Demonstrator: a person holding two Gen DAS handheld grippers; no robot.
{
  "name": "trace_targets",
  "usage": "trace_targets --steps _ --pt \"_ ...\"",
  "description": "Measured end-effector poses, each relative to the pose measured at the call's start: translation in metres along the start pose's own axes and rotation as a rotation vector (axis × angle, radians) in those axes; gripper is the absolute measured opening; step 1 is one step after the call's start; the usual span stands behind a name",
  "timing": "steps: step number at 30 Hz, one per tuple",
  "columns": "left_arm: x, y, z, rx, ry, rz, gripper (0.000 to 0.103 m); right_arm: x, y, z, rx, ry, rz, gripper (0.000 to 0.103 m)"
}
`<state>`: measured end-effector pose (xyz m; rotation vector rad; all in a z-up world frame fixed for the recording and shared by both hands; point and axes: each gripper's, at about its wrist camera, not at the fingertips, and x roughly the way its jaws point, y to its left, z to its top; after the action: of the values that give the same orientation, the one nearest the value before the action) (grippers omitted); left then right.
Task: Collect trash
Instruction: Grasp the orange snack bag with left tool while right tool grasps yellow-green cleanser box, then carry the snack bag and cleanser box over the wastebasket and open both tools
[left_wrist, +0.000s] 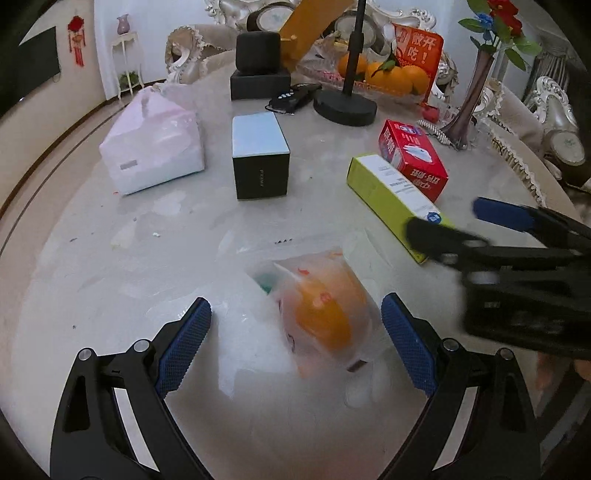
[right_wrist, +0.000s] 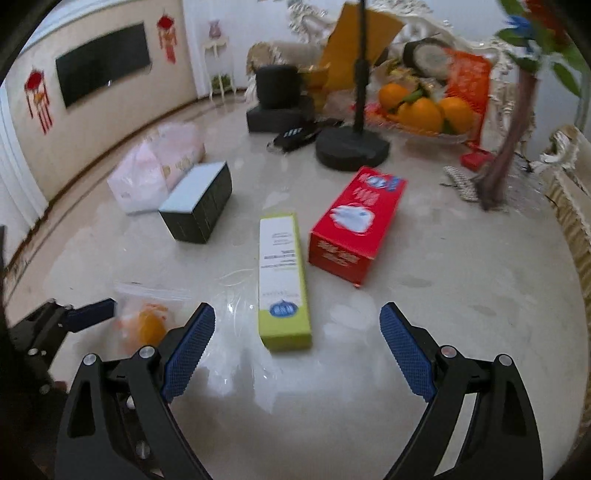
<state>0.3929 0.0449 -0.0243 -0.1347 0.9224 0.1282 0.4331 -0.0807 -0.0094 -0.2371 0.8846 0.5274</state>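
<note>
Left gripper fingers spread wide, a blurred clear bag with orange contents between them, untouched. Right gripper likewise apart; the green box lies lengthwise between its 2 fingers, pointing away.

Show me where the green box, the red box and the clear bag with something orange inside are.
green box (right_wrist: 282, 273): right wrist view, its white top face.
red box (right_wrist: 356, 221): right wrist view, its top face.
clear bag (left_wrist: 325, 314): left wrist view, its orange contents.
</note>
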Motion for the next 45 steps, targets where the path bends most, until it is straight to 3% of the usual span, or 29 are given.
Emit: trace_targets --steps 5,9,11,12,14,16,19,28,33,37,41,45 --pt "0.003 0.0 0.004 0.025 0.006 0.003 0.091 0.013 0.003 0.002 -0.01 0.022 0.008 0.084" --pt "0.002 0.003 0.004 0.017 0.0 -0.018 0.091 0.019 -0.003 0.001 0.007 0.042 0.008 0.054" --pt "0.002 0.005 0.004 0.019 -0.001 -0.031 0.09 0.019 -0.004 0.0 0.006 0.042 0.007 0.05" --pt "0.002 0.006 0.004 0.017 -0.004 -0.04 0.087 0.017 -0.004 -0.001 0.005 0.04 0.006 0.042" --pt "-0.002 0.008 0.005 0.027 -0.023 -0.075 0.054 0.015 -0.004 -0.002 0.002 0.041 0.003 0.029" --pt "-0.002 0.009 0.005 0.056 -0.02 -0.095 0.047 0.01 0.0 -0.006 -0.013 0.047 -0.015 0.028" --pt "-0.003 0.012 0.005 0.077 -0.012 -0.123 0.044 0.005 0.003 -0.011 -0.017 0.045 -0.01 0.028" --pt "-0.03 0.025 -0.015 0.088 -0.027 -0.154 0.043 -0.034 0.002 -0.028 0.068 0.008 0.076 0.028" --pt "-0.09 0.033 -0.057 0.124 -0.069 -0.218 0.043 -0.103 0.016 -0.07 0.1 -0.089 0.161 0.028" --pt "-0.155 0.03 -0.117 0.19 -0.105 -0.276 0.043 -0.173 0.049 -0.138 0.065 -0.141 0.239 0.028" --pt "-0.204 0.035 -0.185 0.22 -0.094 -0.315 0.043 -0.224 0.081 -0.213 0.077 -0.122 0.329 0.028" --pt "-0.221 0.041 -0.263 0.225 0.009 -0.33 0.043 -0.242 0.111 -0.277 0.112 -0.022 0.402 0.028"
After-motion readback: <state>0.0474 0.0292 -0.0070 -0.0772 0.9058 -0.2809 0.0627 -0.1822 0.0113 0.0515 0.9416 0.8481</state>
